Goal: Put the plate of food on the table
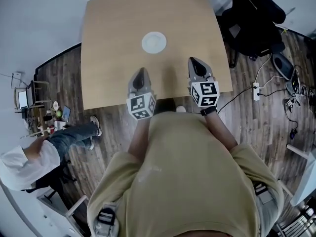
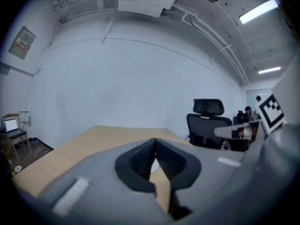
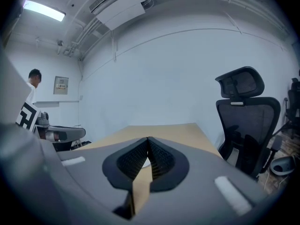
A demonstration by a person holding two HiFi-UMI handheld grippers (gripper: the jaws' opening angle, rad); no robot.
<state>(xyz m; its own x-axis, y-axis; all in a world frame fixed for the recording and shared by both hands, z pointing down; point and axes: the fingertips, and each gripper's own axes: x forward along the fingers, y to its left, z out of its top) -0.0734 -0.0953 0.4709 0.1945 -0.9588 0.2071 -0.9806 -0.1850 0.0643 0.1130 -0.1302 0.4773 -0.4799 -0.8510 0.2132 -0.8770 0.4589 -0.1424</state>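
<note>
Wooden table on dark plank floor bears one white plate.

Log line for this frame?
plate: on table | left gripper: shut, empty | right gripper: shut, empty | both apart from plate

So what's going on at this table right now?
A person stands at the near edge of the wooden table with a gripper in each hand. The left gripper and the right gripper hover over that edge, both shut and holding nothing. A white plate sits on the table ahead of them, touched by neither. Whether there is food on it is not clear.
</note>
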